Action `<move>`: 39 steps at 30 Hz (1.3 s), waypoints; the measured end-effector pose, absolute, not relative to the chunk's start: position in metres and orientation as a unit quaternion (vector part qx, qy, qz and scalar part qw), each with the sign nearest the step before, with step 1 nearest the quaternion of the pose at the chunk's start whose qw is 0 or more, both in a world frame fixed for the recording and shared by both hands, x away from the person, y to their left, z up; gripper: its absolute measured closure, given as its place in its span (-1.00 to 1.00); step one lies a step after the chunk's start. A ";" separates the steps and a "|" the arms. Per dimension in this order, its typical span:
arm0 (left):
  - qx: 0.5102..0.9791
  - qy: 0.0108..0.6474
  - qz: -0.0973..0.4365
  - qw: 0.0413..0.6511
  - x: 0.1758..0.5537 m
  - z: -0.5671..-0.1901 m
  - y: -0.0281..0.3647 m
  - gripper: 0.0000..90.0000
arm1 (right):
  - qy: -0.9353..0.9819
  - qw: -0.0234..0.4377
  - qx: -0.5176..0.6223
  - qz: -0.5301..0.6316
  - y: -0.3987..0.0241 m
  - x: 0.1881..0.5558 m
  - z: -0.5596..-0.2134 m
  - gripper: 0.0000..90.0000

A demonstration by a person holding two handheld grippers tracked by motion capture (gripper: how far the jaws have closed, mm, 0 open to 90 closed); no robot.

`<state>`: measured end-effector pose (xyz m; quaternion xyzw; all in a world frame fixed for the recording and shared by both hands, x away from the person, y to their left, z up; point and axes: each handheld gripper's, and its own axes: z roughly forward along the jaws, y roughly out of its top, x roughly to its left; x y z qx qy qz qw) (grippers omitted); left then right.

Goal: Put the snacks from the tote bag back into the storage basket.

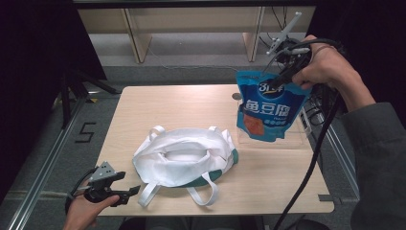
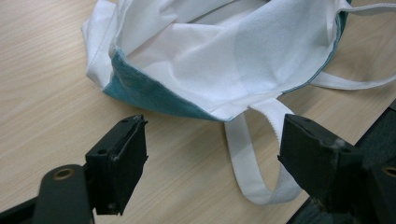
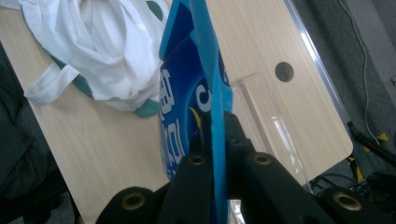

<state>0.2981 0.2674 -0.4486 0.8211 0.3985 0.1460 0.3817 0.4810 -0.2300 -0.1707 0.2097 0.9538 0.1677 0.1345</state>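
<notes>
One glossy blue snack pouch (image 1: 265, 106), printed with large white Chinese characters reading 鱼豆腐, hangs above the table's (image 1: 167, 103) three-o'clock side, its top edge pinched in the right gripper (image 1: 287, 72). One white cloth tote bag (image 1: 184, 155) with teal trim lies open at centre; at seven o'clock, the left gripper (image 1: 125, 186) rests with jaws wide and empty.

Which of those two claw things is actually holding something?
The right gripper, raised at the table's far right, pinches the blue snack pouch by its top edge. The left gripper stands open beside the white bag.
</notes>
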 end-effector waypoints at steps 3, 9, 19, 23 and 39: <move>0.821 0.399 0.145 0.381 0.298 -0.449 0.267 -0.50 | 0.949 0.136 0.232 0.167 -0.239 0.487 -0.173 1.00; 0.822 0.398 0.144 0.381 0.299 -0.450 0.267 -0.50 | 0.943 0.141 0.247 0.172 -0.251 0.501 -0.176 1.00; 0.828 0.394 0.144 0.371 0.299 -0.449 0.268 -0.50 | 0.934 0.142 0.272 0.180 -0.259 0.527 -0.185 1.00; 0.817 0.406 0.145 0.384 0.298 -0.451 0.265 -0.50 | 0.933 0.138 0.278 0.180 -0.259 0.536 -0.189 1.00; 0.824 0.397 0.143 0.379 0.298 -0.451 0.266 -0.50 | 0.931 0.130 0.292 0.177 -0.265 0.562 -0.216 1.00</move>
